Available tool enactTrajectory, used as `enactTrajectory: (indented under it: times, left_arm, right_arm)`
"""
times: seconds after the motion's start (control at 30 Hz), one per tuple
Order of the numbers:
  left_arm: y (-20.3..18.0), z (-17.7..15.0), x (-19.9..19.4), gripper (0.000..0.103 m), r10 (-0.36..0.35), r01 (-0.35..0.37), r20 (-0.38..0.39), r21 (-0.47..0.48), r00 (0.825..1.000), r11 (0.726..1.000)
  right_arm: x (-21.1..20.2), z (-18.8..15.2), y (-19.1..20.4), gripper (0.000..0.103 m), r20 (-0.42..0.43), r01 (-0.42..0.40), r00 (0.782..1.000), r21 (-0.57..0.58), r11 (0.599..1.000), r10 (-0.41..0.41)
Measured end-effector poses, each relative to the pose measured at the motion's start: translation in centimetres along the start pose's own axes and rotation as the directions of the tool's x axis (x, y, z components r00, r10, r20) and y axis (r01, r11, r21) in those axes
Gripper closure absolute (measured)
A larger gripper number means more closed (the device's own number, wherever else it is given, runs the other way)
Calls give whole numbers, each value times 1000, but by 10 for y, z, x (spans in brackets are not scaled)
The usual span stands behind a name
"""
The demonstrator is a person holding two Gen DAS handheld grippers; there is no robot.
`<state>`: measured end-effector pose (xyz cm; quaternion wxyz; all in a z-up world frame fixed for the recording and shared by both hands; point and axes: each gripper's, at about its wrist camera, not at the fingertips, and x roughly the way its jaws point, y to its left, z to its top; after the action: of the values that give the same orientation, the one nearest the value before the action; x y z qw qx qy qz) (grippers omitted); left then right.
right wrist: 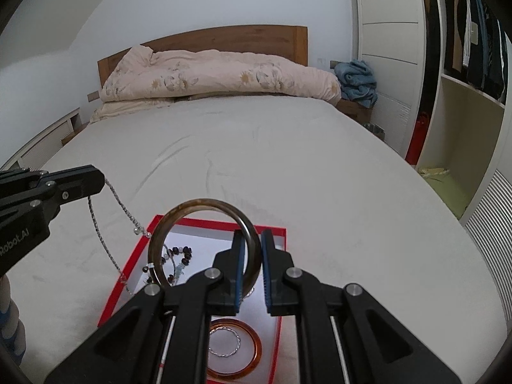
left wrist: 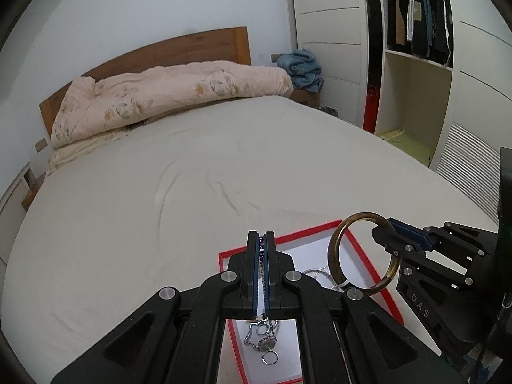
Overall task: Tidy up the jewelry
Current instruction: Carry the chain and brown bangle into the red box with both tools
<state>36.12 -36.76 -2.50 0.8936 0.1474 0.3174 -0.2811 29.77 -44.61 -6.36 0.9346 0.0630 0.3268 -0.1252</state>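
A red-rimmed box (left wrist: 371, 262) with a white floor lies on the bed near me; it also shows in the right wrist view (right wrist: 128, 272). My left gripper (left wrist: 264, 240) is shut on a silver chain necklace (right wrist: 96, 224) that hangs down over the box's left rim. My right gripper (right wrist: 253, 249) is shut on a brown bangle (right wrist: 204, 206), held upright above the box; the bangle also shows in the left wrist view (left wrist: 336, 246). Inside the box lie a silver watch (left wrist: 267, 342), a small ring (left wrist: 270, 358), a dark bead bracelet (right wrist: 179, 252), an orange bangle (right wrist: 252, 352) and a twisted silver ring (right wrist: 224, 342).
The box sits on a wide cream bed sheet (left wrist: 160, 208). A rolled floral duvet (left wrist: 160, 96) lies by the wooden headboard (right wrist: 224, 36). A blue towel (right wrist: 356, 80) sits on a bedside stand. An open wardrobe (right wrist: 464, 64) stands to the right.
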Motion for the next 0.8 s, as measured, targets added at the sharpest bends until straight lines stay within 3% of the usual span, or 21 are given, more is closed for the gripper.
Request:
enactTrajectory:
  times: [0.43, 0.8]
  left_arm:
    - [0, -33, 39, 101, -7, 6, -101, -14, 995, 1000]
    - [-1, -71, 70, 101, -11, 7, -205, -21, 979, 1000]
  right_arm:
    - [36, -22, 5, 94, -92, -11, 996, -5, 1000, 11]
    - [56, -53, 6, 94, -176, -14, 984, -30, 999, 9]
